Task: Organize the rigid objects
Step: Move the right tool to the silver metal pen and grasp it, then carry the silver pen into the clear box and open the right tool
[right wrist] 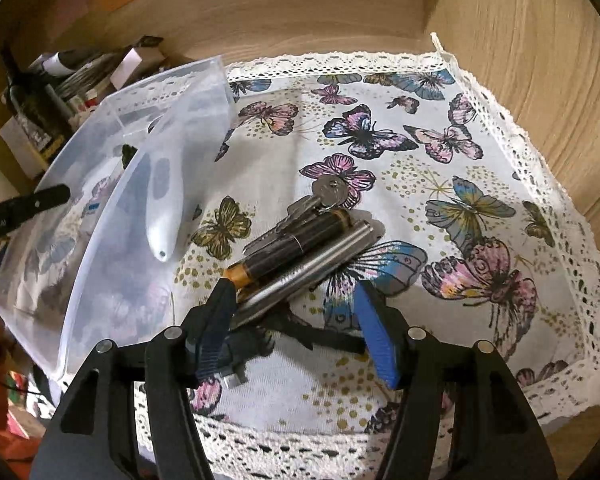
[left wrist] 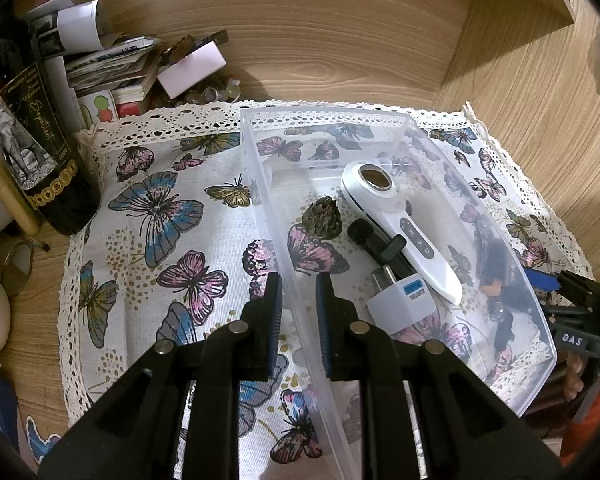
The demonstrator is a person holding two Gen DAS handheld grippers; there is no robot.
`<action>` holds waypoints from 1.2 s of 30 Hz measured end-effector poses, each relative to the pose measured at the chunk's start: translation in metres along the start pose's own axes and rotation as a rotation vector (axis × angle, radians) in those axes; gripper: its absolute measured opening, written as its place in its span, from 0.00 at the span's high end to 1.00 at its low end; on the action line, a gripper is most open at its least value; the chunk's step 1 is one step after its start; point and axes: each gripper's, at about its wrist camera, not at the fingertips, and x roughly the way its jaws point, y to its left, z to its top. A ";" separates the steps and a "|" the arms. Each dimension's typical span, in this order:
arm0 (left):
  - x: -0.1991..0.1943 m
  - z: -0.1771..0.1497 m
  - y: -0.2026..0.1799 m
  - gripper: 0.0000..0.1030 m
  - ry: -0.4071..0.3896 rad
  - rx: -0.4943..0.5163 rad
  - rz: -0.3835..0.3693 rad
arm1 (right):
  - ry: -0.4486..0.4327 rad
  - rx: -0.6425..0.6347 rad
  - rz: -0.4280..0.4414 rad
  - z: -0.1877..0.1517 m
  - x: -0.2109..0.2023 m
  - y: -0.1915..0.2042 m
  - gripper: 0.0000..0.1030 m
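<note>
Worktop [left wrist: 360,40]: wood-grain surface with wooden side walls, filling the upper half of both views.
Butterfly cloth [right wrist: 480,184]: white, lace-edged, spread across the worktop under everything else.
Clear plastic bin [left wrist: 260,184]: centre to right of the left wrist view, left side of the right wrist view; it stands on the cloth.
Wine bottle [left wrist: 32,148]: dark, upright, far left of the left wrist view, beside a heap of papers.
White handheld device [left wrist: 400,224]: lies slanted inside the bin, round head toward the top of the frame.
White plug adapter [left wrist: 396,300]: inside the bin, touching the device's lower end.
Left gripper [left wrist: 299,312]: clamped on the bin's near wall, one finger outside, one inside.
Right gripper [right wrist: 296,308]: jaws apart, nothing pressed between them.
Battery [right wrist: 296,240]: black and gold, on the cloth at frame centre, outside the bin, its gold end at the left finger's tip.
Metal cylinder [right wrist: 308,268]: alongside the battery, touching it.
Keys [right wrist: 320,200]: just above the battery.
</note>
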 end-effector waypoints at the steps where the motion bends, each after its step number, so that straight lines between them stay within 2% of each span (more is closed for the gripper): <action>1: 0.000 0.000 0.000 0.84 0.000 0.000 0.000 | 0.008 -0.004 -0.007 0.002 0.005 0.000 0.46; 4: 0.000 0.000 0.000 0.84 0.000 0.001 0.000 | 0.005 -0.039 -0.061 0.006 0.013 0.005 0.54; 10: 0.000 0.000 0.000 0.84 -0.001 -0.002 -0.002 | -0.024 -0.052 -0.113 0.005 0.011 -0.002 0.84; 11: 0.000 0.000 0.000 0.84 -0.001 -0.001 -0.001 | -0.026 -0.044 -0.113 0.005 0.010 -0.004 0.86; 15: 0.000 0.000 0.000 0.84 -0.001 -0.001 -0.001 | -0.040 -0.013 -0.103 0.007 0.006 -0.013 0.86; 22: 0.000 0.000 0.001 0.84 -0.001 -0.001 -0.001 | -0.136 -0.016 -0.069 0.026 -0.023 -0.009 0.86; 36: 0.000 0.000 0.001 0.84 -0.001 -0.003 -0.003 | -0.339 -0.177 -0.011 0.084 -0.073 0.049 0.86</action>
